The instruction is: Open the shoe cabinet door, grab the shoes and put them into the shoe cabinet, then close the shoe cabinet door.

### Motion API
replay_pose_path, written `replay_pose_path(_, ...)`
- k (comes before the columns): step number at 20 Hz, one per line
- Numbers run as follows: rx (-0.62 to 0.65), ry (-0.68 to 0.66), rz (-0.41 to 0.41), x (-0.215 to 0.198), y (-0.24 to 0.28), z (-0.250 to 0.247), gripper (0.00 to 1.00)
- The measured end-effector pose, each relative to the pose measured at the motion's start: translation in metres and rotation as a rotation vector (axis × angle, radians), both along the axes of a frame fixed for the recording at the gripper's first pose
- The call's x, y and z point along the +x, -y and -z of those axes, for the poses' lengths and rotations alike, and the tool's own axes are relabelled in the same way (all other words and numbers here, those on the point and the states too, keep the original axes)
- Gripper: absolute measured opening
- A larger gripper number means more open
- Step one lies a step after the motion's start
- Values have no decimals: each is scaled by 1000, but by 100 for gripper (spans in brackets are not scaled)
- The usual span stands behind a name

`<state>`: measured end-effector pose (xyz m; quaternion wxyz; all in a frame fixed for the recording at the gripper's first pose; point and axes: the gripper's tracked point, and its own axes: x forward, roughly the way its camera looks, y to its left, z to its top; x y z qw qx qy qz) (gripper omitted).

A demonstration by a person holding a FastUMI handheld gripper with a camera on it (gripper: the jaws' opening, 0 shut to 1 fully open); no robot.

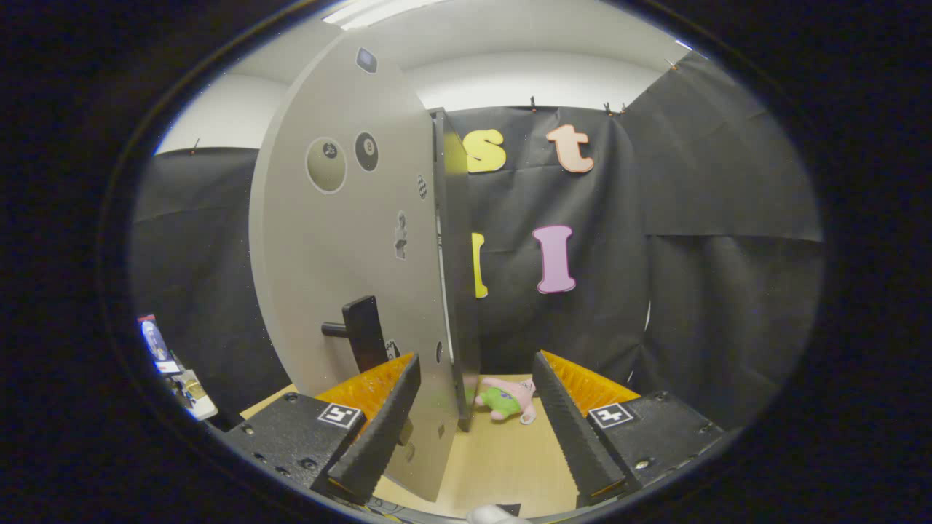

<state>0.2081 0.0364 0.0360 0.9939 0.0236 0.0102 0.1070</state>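
The grey shoe cabinet door (pixel 342 240) stands tall just ahead, angled toward me, with round stickers on it. Its black handle (pixel 362 331) sticks out just above my left finger (pixel 386 422). The door's right edge meets a dark cabinet panel (pixel 460 291), and its lower corner reaches down between my fingers, close against the left one. My gripper (pixel 477 356) is open; the right finger (pixel 568 422) is apart from the door. A bit of something white and rounded (pixel 495 514) peeks out beneath the fingers; I cannot tell whether it is a shoe.
A pink and green plush toy (pixel 510 399) lies on the wooden tabletop (pixel 502 466), just beyond the fingertips beside the dark panel's foot. A card and small items (pixel 171 364) sit at the far left. Black cloth walls enclose the booth.
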Motion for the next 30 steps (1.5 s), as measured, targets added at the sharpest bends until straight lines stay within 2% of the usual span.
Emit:
replay_pose_path(7, -16, -2, -26, -3, -12, 2, 98)
replay_pose_path(12, -46, -19, -9, -6, -33, 4, 95)
replay_pose_path(23, -25, -25, 31, -14, -134, 9, 95)
replay_pose_path(30, -42, -7, 37, 12, -215, 10, 95)
